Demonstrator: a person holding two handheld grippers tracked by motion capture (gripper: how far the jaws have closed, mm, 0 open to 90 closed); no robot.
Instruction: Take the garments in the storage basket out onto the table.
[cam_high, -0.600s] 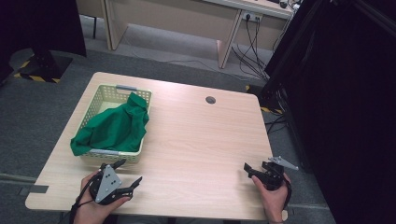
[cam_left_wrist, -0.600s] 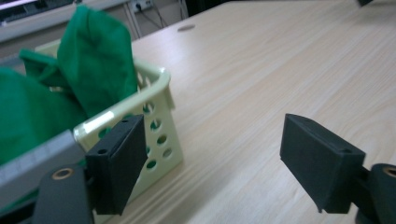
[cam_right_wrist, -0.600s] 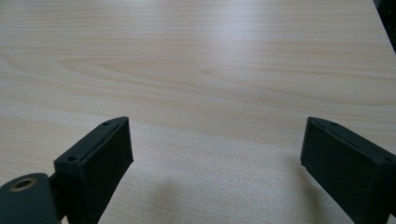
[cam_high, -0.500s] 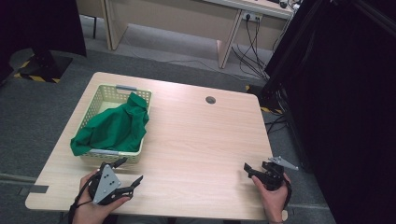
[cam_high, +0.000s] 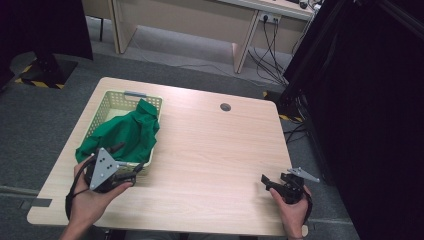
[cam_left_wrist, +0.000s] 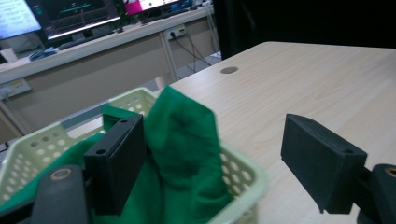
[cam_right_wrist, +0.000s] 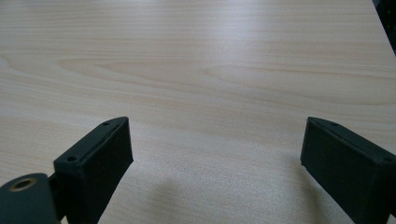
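Light wood counter (cam_high: 210, 150) in an office, grey carpet, desks far behind, black curtain right. Left gripper (cam_left_wrist: 215, 154) fingers (cam_left_wrist: 116, 163) spread wide, released, straddling the near corner of the pale basket (cam_high: 107, 107) at the counter's left, green cloth (cam_high: 125, 132) heaped inside; closing here may pinch the rim with the cloth and drag the basket. Right gripper (cam_high: 272, 184) fingers released too, near right, over bare wood.

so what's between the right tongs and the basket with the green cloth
Nothing: in the high view, bare table top runs from the right tongs across to the basket holding the green cloth. The right gripper view shows plain wood ahead of its open jaws.
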